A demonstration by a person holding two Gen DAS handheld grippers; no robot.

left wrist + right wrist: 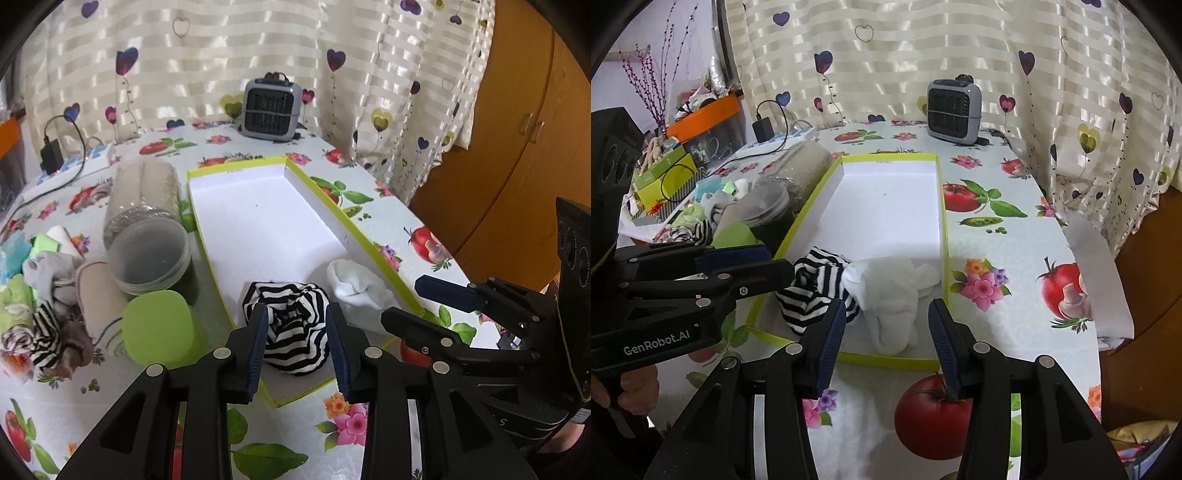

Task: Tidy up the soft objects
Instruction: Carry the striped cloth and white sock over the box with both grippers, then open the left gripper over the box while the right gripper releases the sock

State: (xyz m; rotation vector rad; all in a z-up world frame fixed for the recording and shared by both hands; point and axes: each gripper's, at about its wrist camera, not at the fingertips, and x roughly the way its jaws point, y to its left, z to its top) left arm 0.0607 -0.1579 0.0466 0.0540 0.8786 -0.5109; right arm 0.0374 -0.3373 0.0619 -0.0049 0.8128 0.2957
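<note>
two soft rolled socks, striped (291,325) and white (356,286), in shallow box (317,195).

on the surface (1015,236) sits an open box (943,236); at its near end two rolled socks lie side by side — the striped sock (291,328) left, touching the plain sock (354,284) right. left of the box lies a jar (147,229) on its side, with a sock pile (48,295) further left — a heater (271,107) stands behind the box.
</note>
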